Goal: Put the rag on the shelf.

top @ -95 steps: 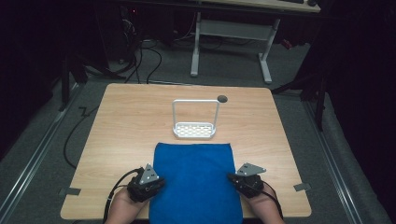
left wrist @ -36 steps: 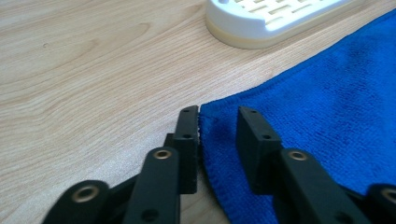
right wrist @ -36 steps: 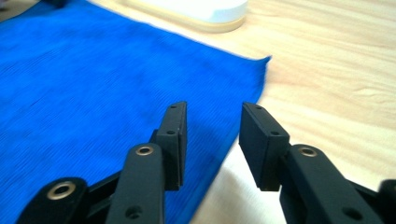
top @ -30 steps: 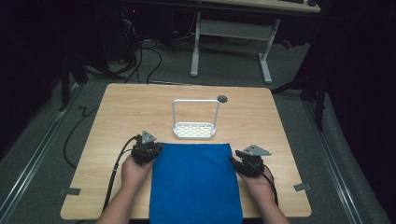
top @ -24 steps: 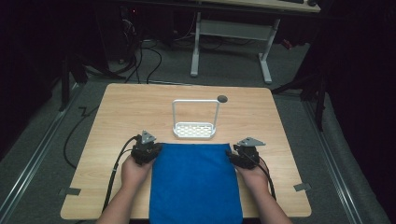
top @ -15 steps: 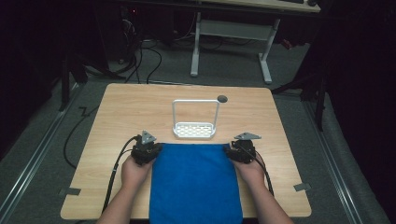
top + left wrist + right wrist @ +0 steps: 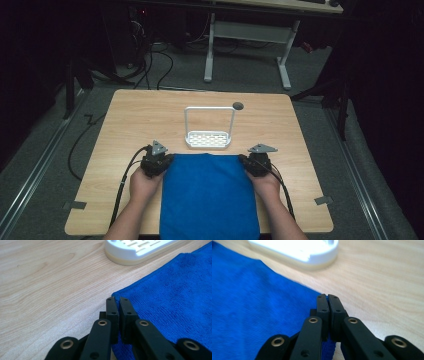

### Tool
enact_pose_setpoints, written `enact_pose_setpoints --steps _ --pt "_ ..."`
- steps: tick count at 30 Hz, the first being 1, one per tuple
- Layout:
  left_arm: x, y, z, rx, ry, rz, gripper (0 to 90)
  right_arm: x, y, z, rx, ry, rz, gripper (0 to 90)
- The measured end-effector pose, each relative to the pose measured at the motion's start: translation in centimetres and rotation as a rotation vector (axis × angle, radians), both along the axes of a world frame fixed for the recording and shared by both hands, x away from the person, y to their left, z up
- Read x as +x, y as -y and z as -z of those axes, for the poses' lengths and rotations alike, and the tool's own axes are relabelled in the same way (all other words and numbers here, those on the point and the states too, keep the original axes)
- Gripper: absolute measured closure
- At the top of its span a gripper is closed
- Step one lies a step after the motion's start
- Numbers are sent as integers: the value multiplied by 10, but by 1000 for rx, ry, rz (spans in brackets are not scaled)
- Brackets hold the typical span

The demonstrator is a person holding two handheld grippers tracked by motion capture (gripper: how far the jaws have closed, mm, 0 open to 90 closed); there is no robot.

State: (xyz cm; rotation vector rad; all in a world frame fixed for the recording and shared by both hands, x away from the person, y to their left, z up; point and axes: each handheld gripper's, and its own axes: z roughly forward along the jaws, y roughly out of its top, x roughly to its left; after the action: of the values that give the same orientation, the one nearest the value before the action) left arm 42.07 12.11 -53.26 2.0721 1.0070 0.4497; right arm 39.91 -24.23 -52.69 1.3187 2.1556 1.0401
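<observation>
While both claws pinch blue towel (image 7: 207, 197) far corners, left claw (image 7: 117, 300) and right claw (image 7: 325, 296) nearly closed: grasp done; towel flat on desk (image 7: 140, 115) just beside white rack (image 7: 208, 139); fold or lift pending.

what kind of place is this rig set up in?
Probably a lab or recording workspace, not a home: a lone wooden table on grey carpet, loose cables on the dark floor behind it, and the white legs of a desk frame at the back.

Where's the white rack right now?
In the high view the white rack stands mid-table, just beyond the blue cloth's far edge, between the left gripper and right gripper.
</observation>
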Motion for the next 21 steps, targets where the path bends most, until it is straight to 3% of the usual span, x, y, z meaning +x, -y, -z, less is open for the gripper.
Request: enact_pose_setpoints --steps 2,3,4,7,9,10,12,14,18,21 --pt "-2 -2 -3 -24 11 -3 880 -8 0 -7 12 50 -9 888" --pt "-4 -4 -9 -69 27 -11 880 -12 -1 -9 19 66 -10 888" --pt "-4 -4 -9 -69 27 -11 881 -12 -1 -9 19 66 -10 888" --pt "-13 -6 -24 -118 88 -14 881 -22 -1 -20 22 133 -16 888" --pt "-23 -8 -37 -145 149 -20 881 -30 0 -30 39 181 -19 888" --pt "-23 -8 -37 -145 149 -20 881 -30 0 -30 39 181 -19 888" --pt "-30 -10 -49 -164 203 -29 881 -38 4 -42 68 234 -14 888" --pt "-32 -11 -53 -171 218 -29 881 -40 5 -45 74 243 -10 888" --pt "-43 -14 -70 -215 284 -28 880 -50 8 -61 105 310 -5 888" --pt "-48 -14 -76 -232 307 -24 880 -54 8 -67 114 330 -8 887"
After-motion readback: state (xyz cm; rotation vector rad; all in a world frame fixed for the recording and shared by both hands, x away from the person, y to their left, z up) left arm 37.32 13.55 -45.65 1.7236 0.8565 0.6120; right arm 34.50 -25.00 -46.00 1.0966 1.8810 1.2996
